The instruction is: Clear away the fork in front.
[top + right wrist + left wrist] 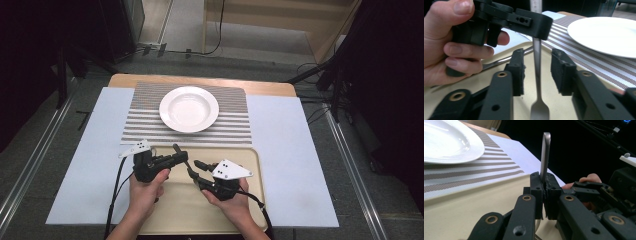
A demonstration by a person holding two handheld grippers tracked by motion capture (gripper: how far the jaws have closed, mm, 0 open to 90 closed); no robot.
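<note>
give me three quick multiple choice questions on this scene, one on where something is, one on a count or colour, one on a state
1. Where does the white plate sit?
A. on the striped placemat
B. on the beige tray
C. on the floor

2. How many plates are on the table?
A. three
B. two
C. one

3. What is the state of the left tool?
A. wide open, holding nothing
B. shut on the fork
C. lying on the tray, let go

Answers:
1. A: in the high view the plate rests on the striped mat, beyond the tray.
2. C: a single white plate is visible.
3. B: in the left gripper view the pads clamp the fork's metal handle, which stands upright; in the right gripper view the fork's tines hang down between the open pads of the right tool, which do not touch it.
</note>
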